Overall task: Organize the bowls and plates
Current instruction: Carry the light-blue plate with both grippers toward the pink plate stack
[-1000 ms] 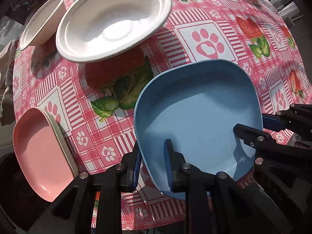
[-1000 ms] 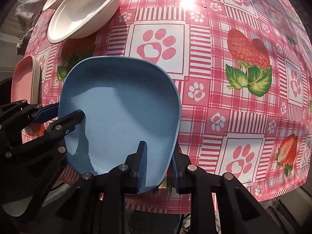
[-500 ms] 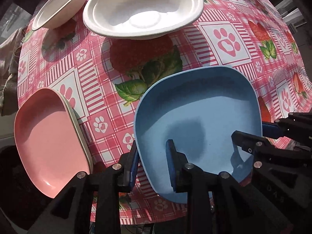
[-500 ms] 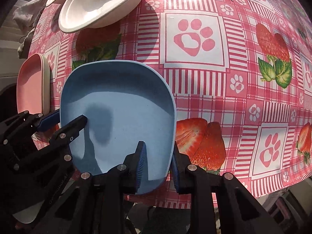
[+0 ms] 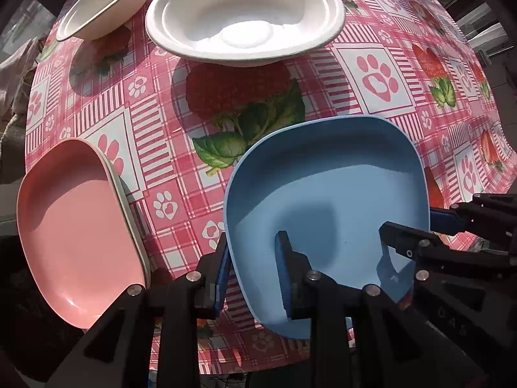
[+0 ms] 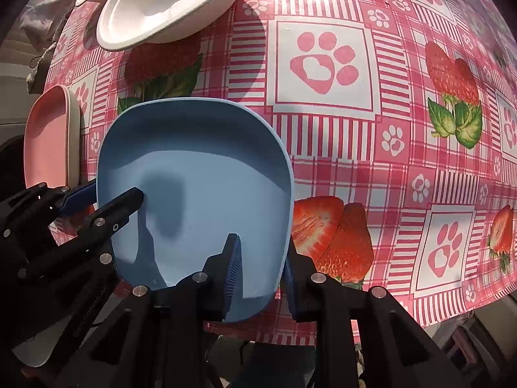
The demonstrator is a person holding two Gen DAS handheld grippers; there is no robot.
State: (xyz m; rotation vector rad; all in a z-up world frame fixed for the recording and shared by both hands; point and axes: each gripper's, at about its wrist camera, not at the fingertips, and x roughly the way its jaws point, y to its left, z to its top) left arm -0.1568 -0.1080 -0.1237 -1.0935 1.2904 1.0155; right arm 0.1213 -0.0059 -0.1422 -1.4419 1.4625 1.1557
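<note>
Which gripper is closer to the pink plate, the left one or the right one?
Left. The left gripper clamps the blue plate on the rim facing the pink plate. The right gripper clamps the opposite rim, farther away.

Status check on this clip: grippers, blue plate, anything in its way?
Left gripper and right gripper both clamped on blue plate rim. Plate held over tablecloth. Pink plate left, white bowl ahead, both apart.
</note>
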